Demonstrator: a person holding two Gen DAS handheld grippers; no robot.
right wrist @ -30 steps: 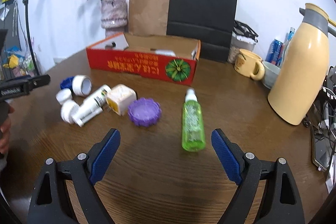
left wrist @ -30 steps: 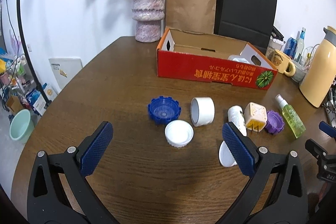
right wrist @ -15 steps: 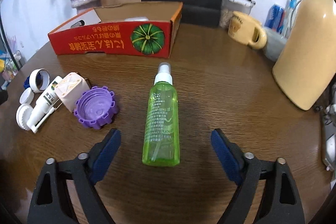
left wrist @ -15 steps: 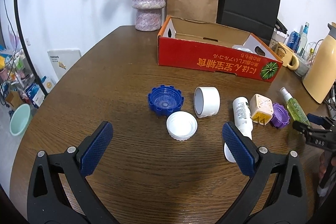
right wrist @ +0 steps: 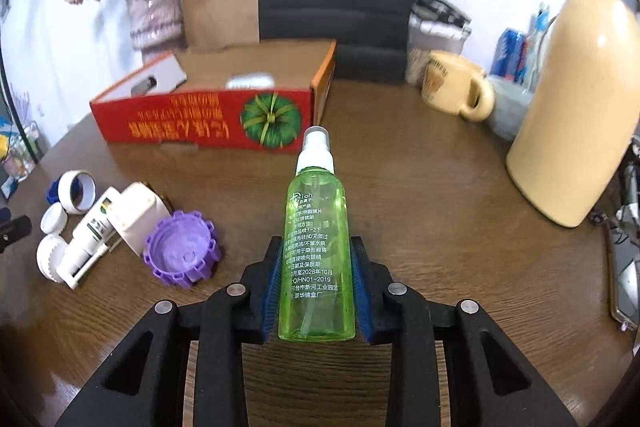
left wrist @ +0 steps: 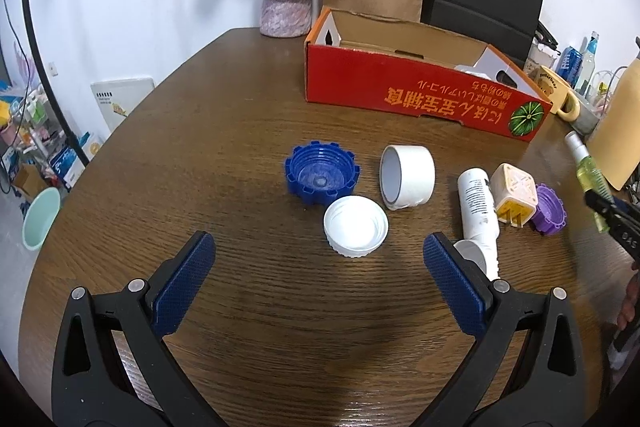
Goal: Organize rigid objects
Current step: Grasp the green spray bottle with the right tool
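Green spray bottle (right wrist: 316,259) clamped between right hand-held gripper (right wrist: 316,259) pads.

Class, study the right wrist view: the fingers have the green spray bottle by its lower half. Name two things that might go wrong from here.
1. The right gripper, whose fingers have just been closing, holds the green spray bottle only by its lower half; the smooth bottle may pivot or slip when lifted.
2. The purple cap and white plug adapter lie close on the left; a swing toward the red box might knock them.
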